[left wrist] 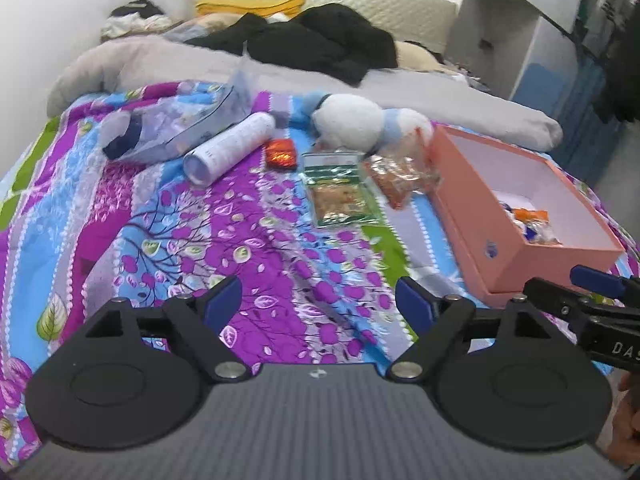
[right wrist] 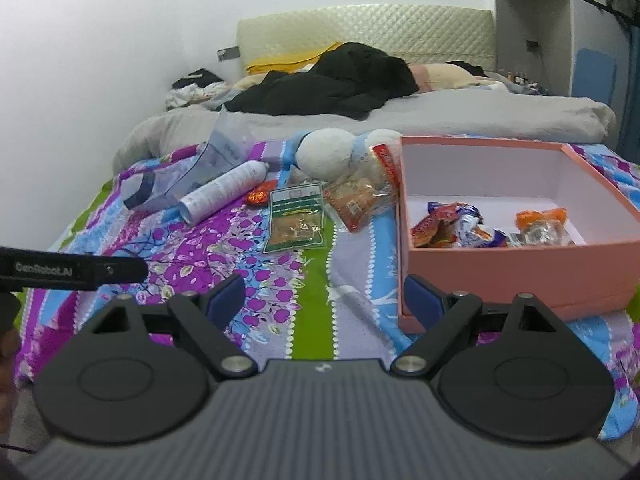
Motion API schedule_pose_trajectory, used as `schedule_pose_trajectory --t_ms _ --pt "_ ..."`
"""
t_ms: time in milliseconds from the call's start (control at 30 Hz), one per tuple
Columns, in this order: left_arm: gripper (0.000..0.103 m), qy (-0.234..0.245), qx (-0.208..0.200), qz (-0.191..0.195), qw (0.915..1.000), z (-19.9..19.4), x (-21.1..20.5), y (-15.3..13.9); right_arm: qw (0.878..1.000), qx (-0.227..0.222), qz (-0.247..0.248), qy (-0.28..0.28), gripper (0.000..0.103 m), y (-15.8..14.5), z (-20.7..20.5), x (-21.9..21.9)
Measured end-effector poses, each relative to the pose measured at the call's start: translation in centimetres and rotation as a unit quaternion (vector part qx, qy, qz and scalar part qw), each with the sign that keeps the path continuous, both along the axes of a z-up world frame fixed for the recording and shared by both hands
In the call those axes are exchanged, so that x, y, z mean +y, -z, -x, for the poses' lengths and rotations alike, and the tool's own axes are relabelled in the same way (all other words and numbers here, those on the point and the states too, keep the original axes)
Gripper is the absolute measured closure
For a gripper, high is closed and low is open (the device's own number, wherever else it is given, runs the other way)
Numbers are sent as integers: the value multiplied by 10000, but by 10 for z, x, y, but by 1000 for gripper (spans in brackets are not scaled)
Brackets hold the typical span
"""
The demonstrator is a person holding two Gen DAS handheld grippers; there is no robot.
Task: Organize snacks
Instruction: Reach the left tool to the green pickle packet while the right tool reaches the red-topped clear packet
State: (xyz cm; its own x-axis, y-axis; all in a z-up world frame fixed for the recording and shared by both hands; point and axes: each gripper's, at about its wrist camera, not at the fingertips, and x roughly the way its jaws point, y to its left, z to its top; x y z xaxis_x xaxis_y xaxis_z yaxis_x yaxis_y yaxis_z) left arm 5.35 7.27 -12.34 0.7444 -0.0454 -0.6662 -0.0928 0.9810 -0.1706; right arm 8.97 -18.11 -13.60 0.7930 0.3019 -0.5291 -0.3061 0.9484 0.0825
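Floral quilt (left wrist: pixel 280 216) on bed (right wrist: pixel 480 116), white wall (right wrist: pixel 100 40)

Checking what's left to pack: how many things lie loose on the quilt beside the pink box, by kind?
Snack packets: 3 (red, green, orange)
Spray cans: 1
Plush toys: 1
Clear plastic bags: 1
Total: 6

Ahead of the left gripper (left wrist: pixel 320 300), matt printed cloth bedspread (left wrist: pixel 240 240) carries a glossy green plastic packet (left wrist: pixel 340 188); right of it, a matt pink cardboard box (left wrist: pixel 516 216).
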Motion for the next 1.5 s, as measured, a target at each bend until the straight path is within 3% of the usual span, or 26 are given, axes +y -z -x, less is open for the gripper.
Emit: schedule_pose_trajectory --t_ms 200,267,700,933,1100,1200,1300,1500 --pt "16 -161 202 249 9994 -37 16 28 9994 -117 155 -302 16 9 -26 22" --pt "16 -165 279 370 9988 -54 21 35 9992 -129 184 -343 23 14 -40 31" --pt "17 371 378 446 9976 -166 14 78 9965 -162 -631 521 27 46 -137 43" --pt "18 258 309 707 9967 -220 21 106 9953 -136 -721 631 27 65 -173 61" --pt "18 355 289 858 9953 -243 28 119 9908 156 -934 970 26 76 -201 70" --pt "26 574 379 914 9934 -253 30 130 9878 251 -979 1188 18 85 -214 74" --pt "27 782 458 1112 9897 -261 34 139 9831 338 -1042 1469 18 91 -225 74" --pt "27 1147 613 1086 9855 -269 27 143 9814 597 -713 1681 18 106 -245 77"
